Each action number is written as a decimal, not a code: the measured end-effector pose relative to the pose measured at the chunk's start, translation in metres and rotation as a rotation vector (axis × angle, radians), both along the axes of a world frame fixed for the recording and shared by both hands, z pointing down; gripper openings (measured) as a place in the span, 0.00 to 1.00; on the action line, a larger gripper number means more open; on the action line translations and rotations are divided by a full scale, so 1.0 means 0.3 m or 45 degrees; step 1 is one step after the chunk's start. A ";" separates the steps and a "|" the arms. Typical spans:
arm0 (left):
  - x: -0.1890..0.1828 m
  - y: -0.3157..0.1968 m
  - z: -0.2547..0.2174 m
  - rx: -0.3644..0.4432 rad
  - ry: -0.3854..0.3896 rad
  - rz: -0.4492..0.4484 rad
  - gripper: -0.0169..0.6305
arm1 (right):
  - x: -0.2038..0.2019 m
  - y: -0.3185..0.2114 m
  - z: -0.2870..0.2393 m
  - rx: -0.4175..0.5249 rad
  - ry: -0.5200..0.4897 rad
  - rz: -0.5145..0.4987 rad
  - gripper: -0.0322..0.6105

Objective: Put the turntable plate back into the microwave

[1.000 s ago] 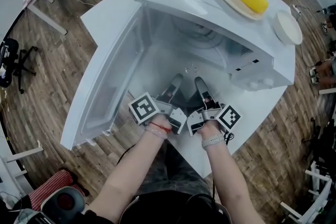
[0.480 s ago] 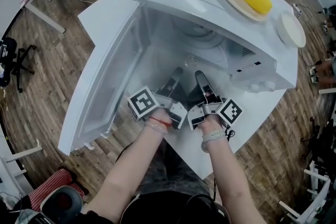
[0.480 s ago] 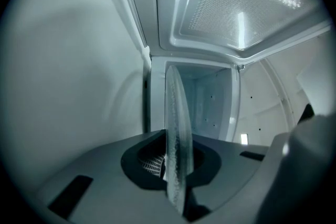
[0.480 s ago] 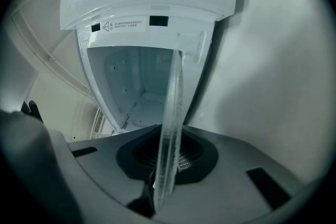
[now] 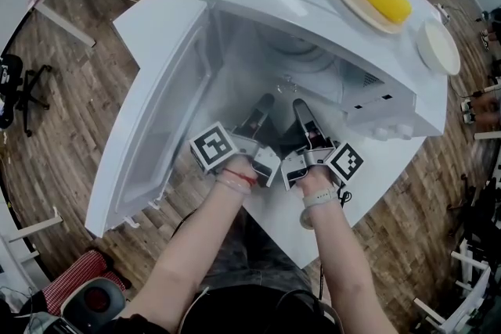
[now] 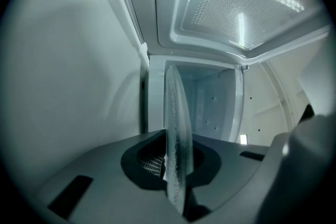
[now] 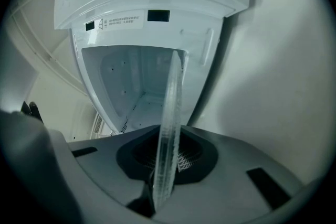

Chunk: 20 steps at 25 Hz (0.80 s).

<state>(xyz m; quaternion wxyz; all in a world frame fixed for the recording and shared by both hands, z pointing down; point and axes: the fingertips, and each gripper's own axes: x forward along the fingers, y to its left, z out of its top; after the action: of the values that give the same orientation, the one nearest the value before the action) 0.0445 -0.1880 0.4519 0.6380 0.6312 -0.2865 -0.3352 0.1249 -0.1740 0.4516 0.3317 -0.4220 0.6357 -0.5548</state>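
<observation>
While both tools grip its near rim, the clear turntable plate [image 6: 176, 128] runs away from them toward 12 o'clock, into the mouth of the open microwave [image 5: 313, 8]. Left tool [image 5: 261, 109] and right tool [image 5: 303, 115] sit side by side. Each has its jaws pinched on the glass, which shows edge-on between them in both gripper views. Neither hand is nearer; the load is shared. Door [image 5: 160, 129] swung out at 9 o'clock, control-side wall at 3 o'clock. Open room lies straight ahead and down to the cavity floor. Judgement: go in level, then lower; the side walls are the edges to mind. From above, the reach of the glass cannot be told.
</observation>
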 end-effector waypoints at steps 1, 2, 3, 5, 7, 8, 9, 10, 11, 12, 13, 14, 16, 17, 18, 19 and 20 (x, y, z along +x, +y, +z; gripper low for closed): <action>0.003 -0.005 -0.008 -0.001 0.010 0.001 0.07 | 0.001 -0.004 -0.002 0.001 0.001 0.002 0.13; 0.005 -0.008 -0.016 -0.001 0.012 0.007 0.07 | 0.002 -0.008 -0.004 0.002 0.004 0.003 0.13; 0.006 -0.010 -0.019 -0.003 0.008 0.014 0.07 | 0.002 -0.011 -0.005 0.001 0.006 0.004 0.13; 0.007 -0.015 -0.015 -0.009 0.005 0.019 0.07 | 0.003 -0.017 -0.006 -0.001 0.009 0.006 0.13; 0.007 -0.023 -0.015 -0.015 0.005 0.019 0.07 | 0.007 -0.024 -0.005 -0.006 0.005 0.012 0.13; 0.007 -0.026 -0.011 -0.019 0.004 0.019 0.07 | 0.008 -0.025 -0.006 -0.007 0.002 0.015 0.13; 0.005 -0.027 -0.003 -0.020 0.002 0.016 0.07 | 0.010 -0.025 -0.007 -0.006 0.002 0.020 0.13; 0.003 -0.025 0.005 -0.017 0.000 0.012 0.07 | 0.011 -0.022 -0.008 -0.002 0.004 0.024 0.13; 0.002 -0.021 0.010 -0.012 0.000 0.011 0.07 | 0.013 -0.016 -0.009 0.003 0.007 0.029 0.13; 0.001 -0.016 0.012 -0.008 0.001 0.012 0.07 | 0.013 -0.010 -0.009 0.007 0.010 0.033 0.12; 0.001 -0.012 0.014 -0.004 0.001 0.012 0.07 | 0.014 -0.006 -0.009 0.011 0.011 0.035 0.12; 0.001 -0.013 0.015 -0.002 0.003 0.012 0.08 | 0.014 -0.007 -0.009 0.013 0.010 0.036 0.12; 0.010 -0.029 0.002 0.002 0.044 0.010 0.08 | 0.017 -0.023 -0.010 0.014 0.006 0.035 0.12; 0.016 -0.038 -0.011 0.004 0.084 0.005 0.08 | 0.020 -0.033 -0.009 0.012 0.003 0.035 0.12; 0.020 -0.046 -0.019 0.008 0.117 0.003 0.08 | 0.023 -0.040 -0.009 0.009 -0.002 0.035 0.13; 0.022 -0.052 -0.023 0.011 0.137 0.003 0.08 | 0.025 -0.046 -0.008 0.005 -0.008 0.035 0.12; 0.022 -0.056 -0.024 0.013 0.147 0.005 0.08 | 0.026 -0.051 -0.007 0.001 -0.013 0.035 0.12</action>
<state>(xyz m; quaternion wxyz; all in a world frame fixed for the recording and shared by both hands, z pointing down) 0.0511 -0.2049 0.4447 0.6511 0.6146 -0.2463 -0.3711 0.1329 -0.1892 0.4495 0.3429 -0.4277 0.6283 -0.5520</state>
